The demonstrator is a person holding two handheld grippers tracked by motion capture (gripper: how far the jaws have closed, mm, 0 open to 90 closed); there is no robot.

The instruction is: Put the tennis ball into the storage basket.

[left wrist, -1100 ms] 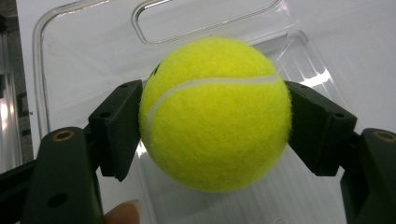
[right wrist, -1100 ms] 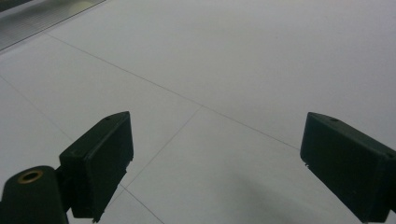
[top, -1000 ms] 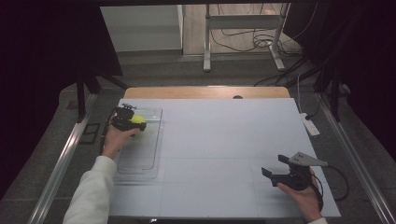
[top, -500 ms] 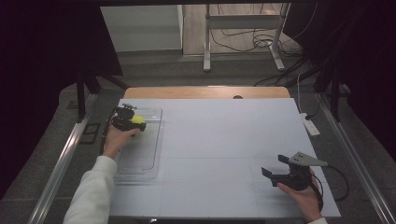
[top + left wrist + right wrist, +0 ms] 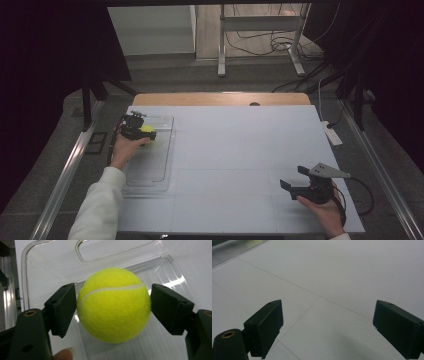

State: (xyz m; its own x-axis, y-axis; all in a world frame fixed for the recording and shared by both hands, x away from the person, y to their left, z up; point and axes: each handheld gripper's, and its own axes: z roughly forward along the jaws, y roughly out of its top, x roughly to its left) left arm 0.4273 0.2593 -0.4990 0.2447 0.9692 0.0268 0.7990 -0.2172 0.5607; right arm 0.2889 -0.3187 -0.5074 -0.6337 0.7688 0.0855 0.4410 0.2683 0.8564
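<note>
Holds both hands where they were a second ago, but has just been opening the jaws of the left gripper [image 5: 142, 131] around the tennis ball [image 5: 113, 306]. Keeps the ball between the two black pads [image 5: 62, 308], now slack rather than pinching: at most brushing the felt on one side, with a sliver of daylight on the other. Places the ball over the far end of the clear plastic tray [image 5: 150, 172], at the left edge of the surface [image 5: 240, 150], below the tray's cut-out handle. Cannot tell for sure whether the ball already sits on the tray floor or hangs a touch above it.

Parks the right gripper [image 5: 292, 186] near the front right corner, well apart from the tray, jaws spread wide over bare surface with nothing between them.

Looks like the release of the ball into the tray. To do it well:
- Open both pads evenly, so neither side drags the felt and flicks the ball sideways.
- Keep the hand dead level and unmoving until both pads stand clear of the ball.
- Wait for the ball to settle, since a round thing on smooth plastic probably rolls at the least nudge.
- Withdraw straight up, not across, and mind the tray wall on the way out.
</note>
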